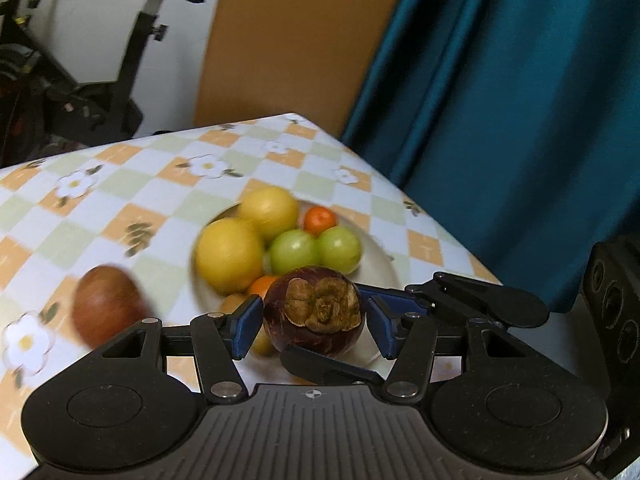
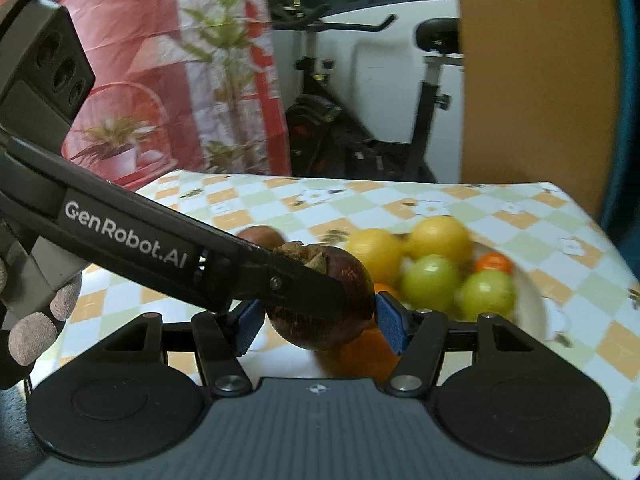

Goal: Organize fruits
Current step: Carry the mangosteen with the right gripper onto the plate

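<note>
L claw (image 1: 314, 322) & R claw (image 2: 318, 322) pinch round, leathery mangosteen (image 1: 314, 312).

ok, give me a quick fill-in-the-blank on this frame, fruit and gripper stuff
1. The plate holds ____ green fruits.
2. The left gripper has a dark purple ____ between its pads.
3. The lone fruit lying off the plate on the tablecloth is ____ in colour.

Missing words: two; mangosteen; brown.
</note>
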